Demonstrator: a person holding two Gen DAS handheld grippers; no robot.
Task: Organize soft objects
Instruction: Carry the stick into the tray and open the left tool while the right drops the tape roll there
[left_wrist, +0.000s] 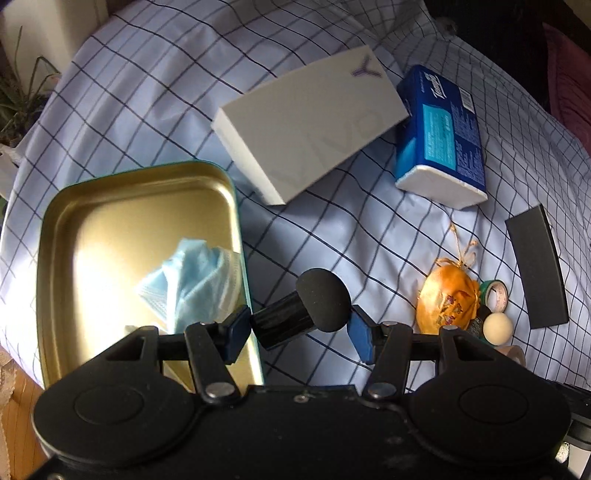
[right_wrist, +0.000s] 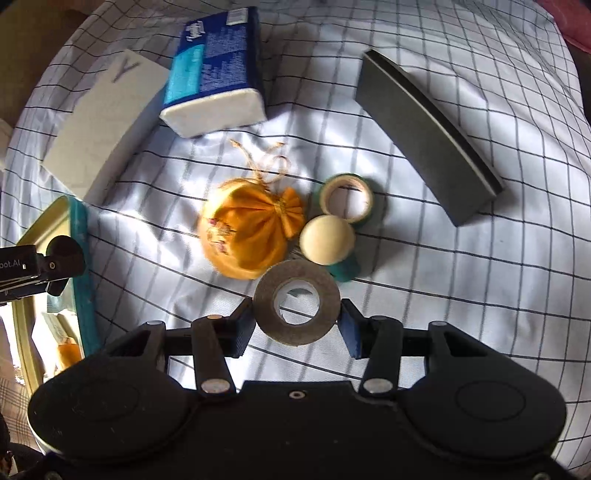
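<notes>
The left gripper (left_wrist: 299, 328) pinches a foam-tipped mic (left_wrist: 303, 308) beside the tin (left_wrist: 51, 229); the right gripper (right_wrist: 297, 326) brackets a tape roll (right_wrist: 296, 306) (contact unclear). Released now, the mic misses the tin.

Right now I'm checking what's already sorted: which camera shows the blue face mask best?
The left wrist view: the face mask lies crumpled inside the gold tin, fully lit. The right wrist view catches only a sliver of the tin's inside at its left edge.

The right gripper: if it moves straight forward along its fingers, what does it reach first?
The right gripper already has the grey tape roll between its open fingers. Beyond that, probably the cream ball, then the green tape roll; depth is unclear.
</notes>
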